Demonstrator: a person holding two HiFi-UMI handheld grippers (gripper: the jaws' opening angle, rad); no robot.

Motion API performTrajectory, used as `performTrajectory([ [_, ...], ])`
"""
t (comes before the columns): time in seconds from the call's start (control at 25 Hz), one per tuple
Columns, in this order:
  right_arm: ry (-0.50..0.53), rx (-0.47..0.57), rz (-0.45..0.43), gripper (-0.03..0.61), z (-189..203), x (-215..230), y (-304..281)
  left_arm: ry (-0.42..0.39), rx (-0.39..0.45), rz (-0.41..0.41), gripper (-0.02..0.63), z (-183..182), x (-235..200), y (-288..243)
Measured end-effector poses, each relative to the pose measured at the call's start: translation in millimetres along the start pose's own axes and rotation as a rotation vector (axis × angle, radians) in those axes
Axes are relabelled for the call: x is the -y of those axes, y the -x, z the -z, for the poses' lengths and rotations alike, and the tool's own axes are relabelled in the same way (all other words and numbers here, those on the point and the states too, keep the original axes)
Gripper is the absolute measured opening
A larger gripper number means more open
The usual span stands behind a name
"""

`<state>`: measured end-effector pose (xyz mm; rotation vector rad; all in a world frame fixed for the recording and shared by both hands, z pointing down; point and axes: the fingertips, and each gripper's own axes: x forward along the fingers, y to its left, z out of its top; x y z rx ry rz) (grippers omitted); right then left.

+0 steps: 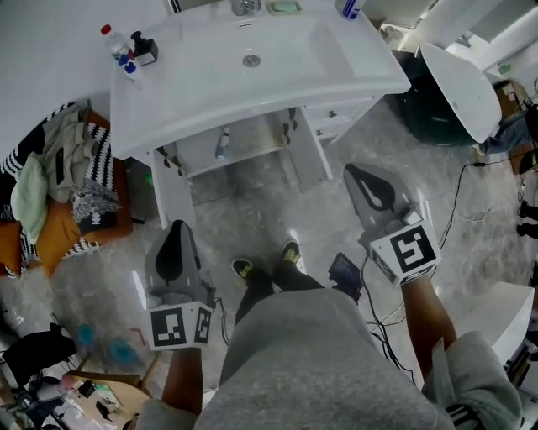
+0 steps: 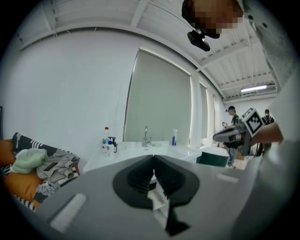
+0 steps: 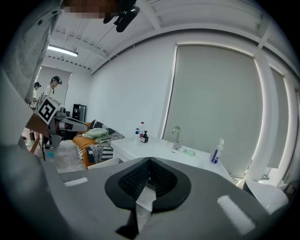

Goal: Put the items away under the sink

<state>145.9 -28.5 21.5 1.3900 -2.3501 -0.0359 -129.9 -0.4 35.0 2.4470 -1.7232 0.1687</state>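
A white sink counter [image 1: 193,80] stands ahead of me. On its left corner are a clear bottle with a red cap [image 1: 116,44] and a black dispenser [image 1: 145,49]. A blue-and-white spray bottle [image 3: 216,152] stands at the counter's far right, near a soap dish [image 1: 284,7]. In the open space under the sink a small bottle [image 1: 222,144] lies on the shelf. My left gripper [image 1: 176,227] and right gripper [image 1: 353,170] hang low in front of the cabinet, both shut and holding nothing. Both stand well short of the counter.
A sofa piled with clothes [image 1: 50,176] sits to the left of the sink. To the right are a white toilet lid [image 1: 458,84] and a dark bin [image 1: 429,113]. Cables [image 1: 466,197] trail over the glossy floor. My feet [image 1: 269,262] are between the grippers.
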Motion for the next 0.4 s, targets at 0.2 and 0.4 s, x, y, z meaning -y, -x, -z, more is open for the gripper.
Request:
performTrajectory([
  [0.2, 0.007, -0.013, 0.009, -0.003, -11, -6, 9, 0.007, 0.006, 0.006, 0.011, -13, -5, 7],
  [0.4, 0.011, -0.006, 0.020, -0.003, -41, -3, 10, 0.045, 0.014, 0.010, 0.011, -38, -14, 6],
])
